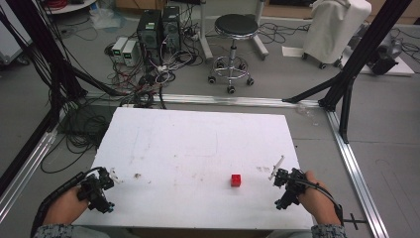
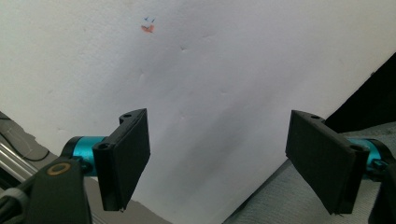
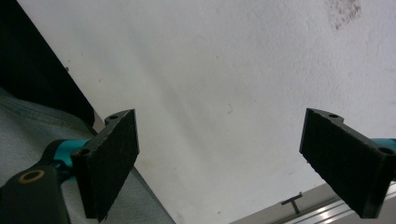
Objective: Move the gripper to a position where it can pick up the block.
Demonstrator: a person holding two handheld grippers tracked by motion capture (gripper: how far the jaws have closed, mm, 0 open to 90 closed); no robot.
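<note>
Both jaws spread, the left gripper [image 1: 106, 184] and right gripper [image 1: 280, 179] flank a red cube [image 1: 236, 180] nearer the right gripper on the white worktop [image 1: 198, 139]

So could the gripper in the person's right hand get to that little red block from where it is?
Probably yes. The right gripper is open and sits near the red block on the white table, with nothing lying between them.
</note>
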